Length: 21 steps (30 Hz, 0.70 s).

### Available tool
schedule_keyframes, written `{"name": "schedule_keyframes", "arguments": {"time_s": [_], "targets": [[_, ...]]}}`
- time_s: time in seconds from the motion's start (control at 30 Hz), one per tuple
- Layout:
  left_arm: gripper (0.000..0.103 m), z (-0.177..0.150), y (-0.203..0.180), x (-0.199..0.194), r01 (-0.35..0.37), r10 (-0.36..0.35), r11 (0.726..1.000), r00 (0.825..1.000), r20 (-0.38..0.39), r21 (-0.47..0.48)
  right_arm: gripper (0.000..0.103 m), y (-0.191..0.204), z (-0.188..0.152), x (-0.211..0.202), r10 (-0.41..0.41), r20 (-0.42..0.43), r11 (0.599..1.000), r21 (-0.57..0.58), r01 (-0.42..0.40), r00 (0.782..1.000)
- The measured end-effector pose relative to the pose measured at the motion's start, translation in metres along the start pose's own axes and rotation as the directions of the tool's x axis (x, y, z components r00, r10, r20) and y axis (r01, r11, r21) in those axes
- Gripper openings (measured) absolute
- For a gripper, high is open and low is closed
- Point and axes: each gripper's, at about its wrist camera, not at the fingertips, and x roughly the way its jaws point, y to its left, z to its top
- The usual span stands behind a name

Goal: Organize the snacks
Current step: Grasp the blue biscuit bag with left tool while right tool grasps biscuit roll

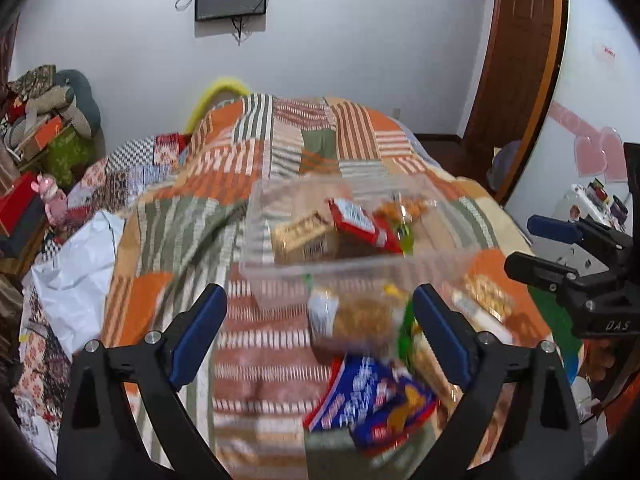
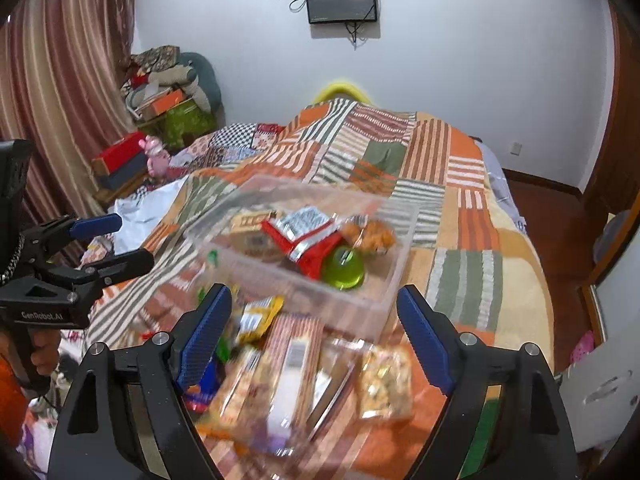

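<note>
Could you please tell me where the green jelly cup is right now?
The green jelly cup lies inside the clear plastic box on the bed, at its near right corner in the right wrist view, beside the red snack packet.

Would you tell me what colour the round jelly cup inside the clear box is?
Green jelly cup; right wrist view shows it best.

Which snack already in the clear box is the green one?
The round green jelly cup, near the clear box's front corner beside the red packet; the others are packets.
</note>
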Motion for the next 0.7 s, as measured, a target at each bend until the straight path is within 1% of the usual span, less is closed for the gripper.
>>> {"name": "schedule_keyframes", "arguments": {"time_s": [0.13,0.23,0.37,0.43,0.6,0.63,0.7], "targets": [[0.096,-0.022,-0.005,0.010,0.046,-0.047,0.999,0.997,-0.067,-0.022,0.083,0.005,-0.018,0.000,0.019,-0.034,1.000,0.006,-0.018,0.999],[0.096,-0.035,-0.010,0.015,0.058,-0.061,0.998,0.994,-0.089,-0.027,0.083,0.009,-0.029,0.003,0.023,-0.059,1.000,0.003,-0.023,0.998],[0.096,-0.047,-0.016,0.029,0.089,-0.095,0.995,0.987,-0.133,-0.049,0.083,0.014,-0.041,0.013,0.029,-0.094,1.000,-0.002,-0.029,0.995],[0.096,-0.054,-0.019,0.036,0.094,-0.101,0.994,0.983,-0.150,-0.056,0.083,0.015,-0.043,0.017,0.025,-0.105,1.000,-0.003,-0.026,0.994],[0.096,-0.070,-0.019,0.052,0.073,-0.086,0.995,0.977,-0.196,-0.072,0.083,0.015,-0.046,0.029,0.033,-0.122,0.999,0.013,-0.032,0.992],[0.096,-0.073,-0.017,0.055,0.077,-0.092,0.994,0.976,-0.200,-0.082,0.083,0.015,-0.046,0.031,0.035,-0.122,0.999,0.017,-0.033,0.992],[0.100,-0.079,-0.011,0.058,0.098,-0.122,0.987,0.972,-0.202,-0.124,0.082,0.013,-0.044,0.037,0.033,-0.125,0.999,0.023,-0.030,0.992]]}}
